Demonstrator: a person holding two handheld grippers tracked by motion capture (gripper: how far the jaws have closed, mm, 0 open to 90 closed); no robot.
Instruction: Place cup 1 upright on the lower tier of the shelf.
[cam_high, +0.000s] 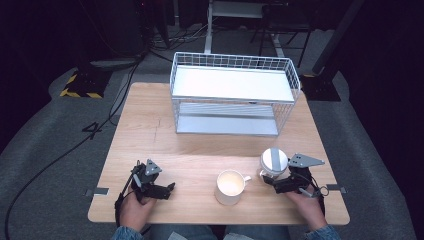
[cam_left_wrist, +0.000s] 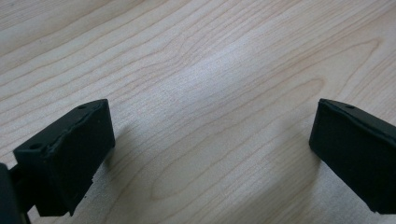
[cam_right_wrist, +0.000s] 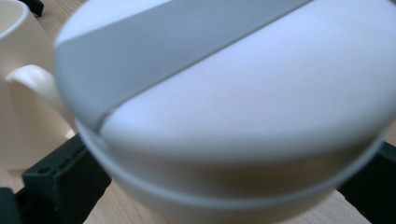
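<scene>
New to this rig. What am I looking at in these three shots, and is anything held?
No robot arm here: a person holds a two-jaw gripper in each hand. The high view looks down on a wooden table with a white wire rack at the back, a cream mug near the front and a white lidded container beside it. The other two pictures come from cameras riding on the grippers. The left gripper is open over bare wood, holding nothing. The right gripper has its jaws either side of the container; whether they clamp it I cannot tell.
</scene>
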